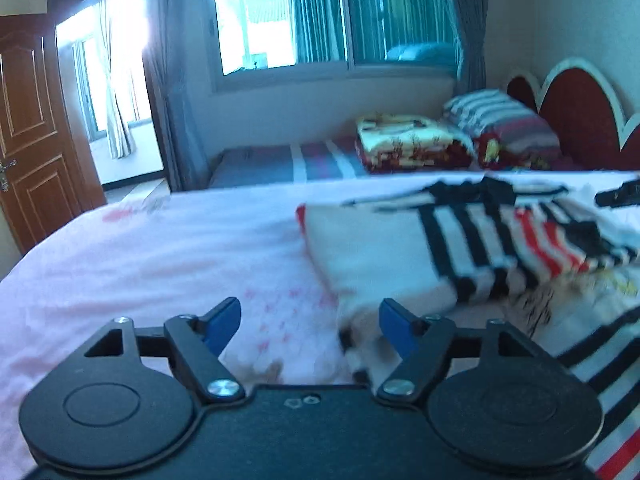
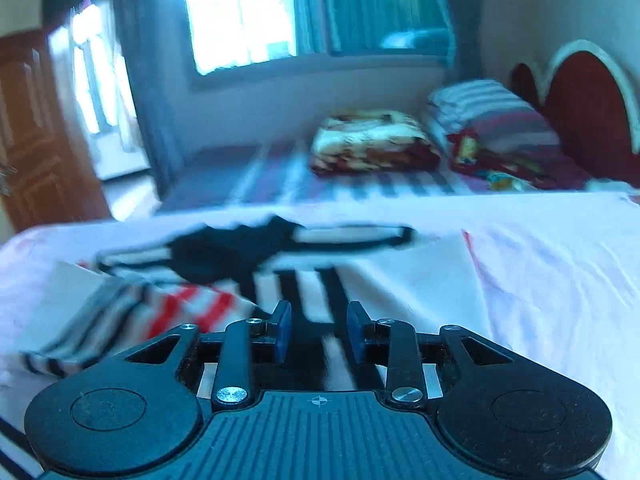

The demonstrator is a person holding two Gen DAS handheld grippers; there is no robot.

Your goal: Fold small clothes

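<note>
The striped garment [image 1: 500, 236], white with black and red bands, lies partly folded on the pink bed sheet [image 1: 160, 264], spread across the middle of the bed and reaching toward its near edge. One white panel is turned over the striped part, and a dark collar or trim shows at the garment's far side. In the right wrist view the same garment [image 2: 304, 280] runs under the tool, its black bands passing straight between the 2 blue pads.

The left gripper [image 1: 310, 322] has its jaws wide, with nothing pressed between them; the garment's white edge sits just beside the right-hand pad. The right gripper [image 2: 318, 330] has its jaws narrow but parted, hovering over the stripes without clamping the cloth.

Past the far edge of the bed stands a second bed with a folded patterned blanket [image 1: 412, 142], a striped pillow [image 1: 504, 120] and a red headboard [image 1: 580, 116]. A window [image 1: 328, 16] with grey curtains and a brown door [image 1: 36, 128] fill the background.
</note>
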